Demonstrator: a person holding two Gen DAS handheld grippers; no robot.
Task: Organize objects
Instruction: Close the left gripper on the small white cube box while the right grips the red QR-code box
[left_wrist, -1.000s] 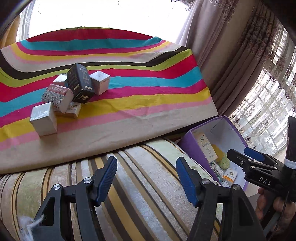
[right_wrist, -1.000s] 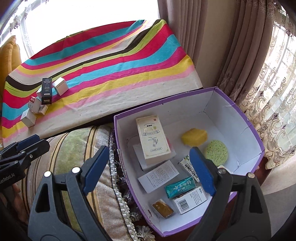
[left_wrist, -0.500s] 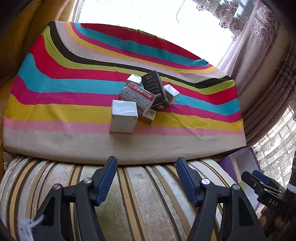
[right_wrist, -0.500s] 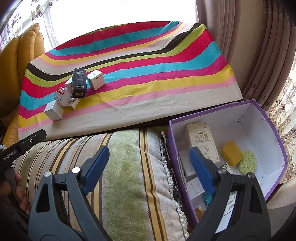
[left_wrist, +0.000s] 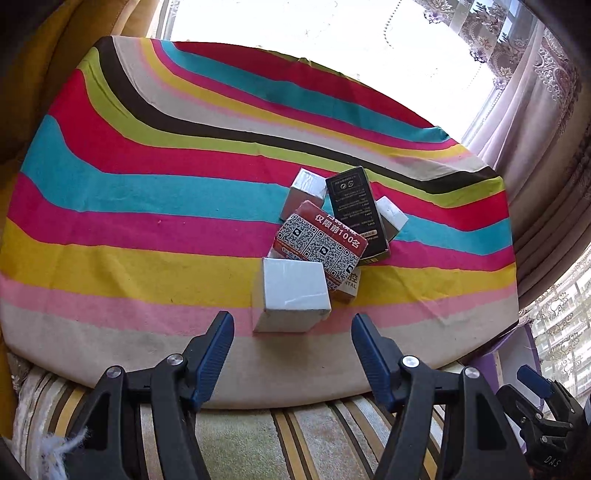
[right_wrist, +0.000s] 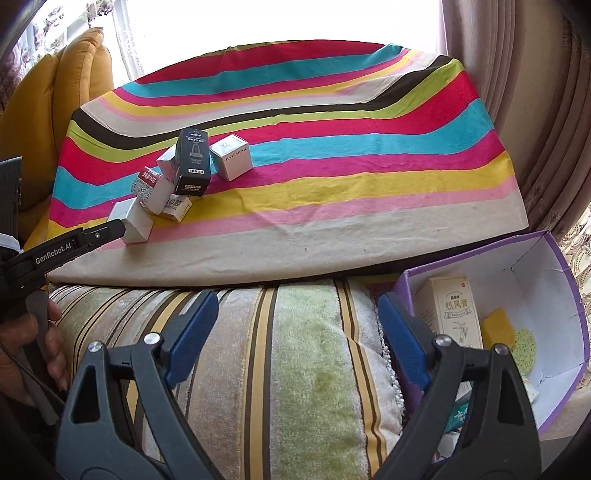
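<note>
A pile of small boxes lies on the striped cloth (left_wrist: 129, 229). Nearest me is a white box (left_wrist: 293, 295), behind it a red box with QR codes (left_wrist: 321, 245), a black box (left_wrist: 356, 210) and two more white boxes (left_wrist: 391, 218). My left gripper (left_wrist: 291, 334) stands open just short of the nearest white box, nothing between its fingers. My right gripper (right_wrist: 297, 326) is open and empty over the striped cushion (right_wrist: 295, 350). In the right wrist view the black box (right_wrist: 192, 162) stands upright, and the left gripper's finger (right_wrist: 99, 234) reaches the white box (right_wrist: 135, 221).
A purple box (right_wrist: 561, 280) at the right holds a cream carton (right_wrist: 452, 310), a yellow sponge (right_wrist: 498, 326), a green sponge and other small packs. A yellow cushion (right_wrist: 55, 96) stands at the far left. Curtains (right_wrist: 535, 110) hang at the right. A hand (right_wrist: 26, 339) holds the left gripper.
Both views have swung left, away from the purple box. The left gripper has closed in on the pile of boxes. Both grippers' jaws stand as wide as before.
</note>
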